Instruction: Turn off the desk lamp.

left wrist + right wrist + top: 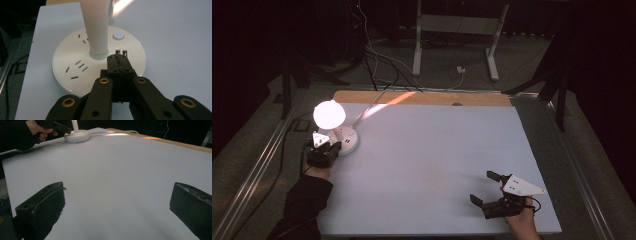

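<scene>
Left gripper view: closed left tool point(119, 65) tips over lamp base point(75, 67), beside stem point(96, 27).

My black left gripper point(119, 65) meets the white round lamp base point(75, 75), whose button point(118, 35) glows blue. The lamp's globe point(329, 114) shines white with a pinkish tinge. My black right gripper point(484, 187) carries a grey plate. The table sheet point(437, 150) is pale blue-grey, its far edge point(432, 98) tan wood.
</scene>
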### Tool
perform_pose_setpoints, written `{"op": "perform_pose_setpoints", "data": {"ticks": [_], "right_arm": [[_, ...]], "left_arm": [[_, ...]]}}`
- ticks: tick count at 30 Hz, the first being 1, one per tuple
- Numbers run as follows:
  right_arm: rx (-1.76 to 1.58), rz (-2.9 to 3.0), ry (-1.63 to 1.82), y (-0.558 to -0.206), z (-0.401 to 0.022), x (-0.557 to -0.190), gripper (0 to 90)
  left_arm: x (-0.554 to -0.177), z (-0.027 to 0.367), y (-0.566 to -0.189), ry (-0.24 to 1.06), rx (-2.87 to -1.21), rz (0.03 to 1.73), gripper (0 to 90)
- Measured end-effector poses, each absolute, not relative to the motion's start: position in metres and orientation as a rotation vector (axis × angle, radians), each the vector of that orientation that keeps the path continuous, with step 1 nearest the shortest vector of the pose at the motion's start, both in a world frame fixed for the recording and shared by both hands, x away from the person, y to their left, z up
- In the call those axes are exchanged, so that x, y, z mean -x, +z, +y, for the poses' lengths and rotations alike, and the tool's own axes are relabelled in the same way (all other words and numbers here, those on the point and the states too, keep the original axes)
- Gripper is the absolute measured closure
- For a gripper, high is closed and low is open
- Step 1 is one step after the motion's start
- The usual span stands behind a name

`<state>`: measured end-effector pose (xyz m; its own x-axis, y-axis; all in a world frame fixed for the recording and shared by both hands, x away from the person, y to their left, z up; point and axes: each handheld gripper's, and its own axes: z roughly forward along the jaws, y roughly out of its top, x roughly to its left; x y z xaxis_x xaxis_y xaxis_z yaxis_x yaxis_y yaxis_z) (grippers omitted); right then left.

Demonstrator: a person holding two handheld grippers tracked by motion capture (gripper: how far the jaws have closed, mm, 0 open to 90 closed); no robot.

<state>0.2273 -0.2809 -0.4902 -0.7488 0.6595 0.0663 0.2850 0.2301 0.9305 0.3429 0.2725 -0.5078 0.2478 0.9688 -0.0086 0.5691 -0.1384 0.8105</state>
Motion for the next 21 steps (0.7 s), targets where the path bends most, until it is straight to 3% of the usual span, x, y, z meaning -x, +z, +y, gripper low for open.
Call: {"op": "perform_pose_setpoints", "data": {"ticks": [21], "right_arm": [[-0.876,2.171,1.523,-0.4903,-0.2809,-0.2272,0.0]], "left_arm": [[-0.3464,0.2726,-0.5105,0.717,-1.833,1.402,90.0]]}}
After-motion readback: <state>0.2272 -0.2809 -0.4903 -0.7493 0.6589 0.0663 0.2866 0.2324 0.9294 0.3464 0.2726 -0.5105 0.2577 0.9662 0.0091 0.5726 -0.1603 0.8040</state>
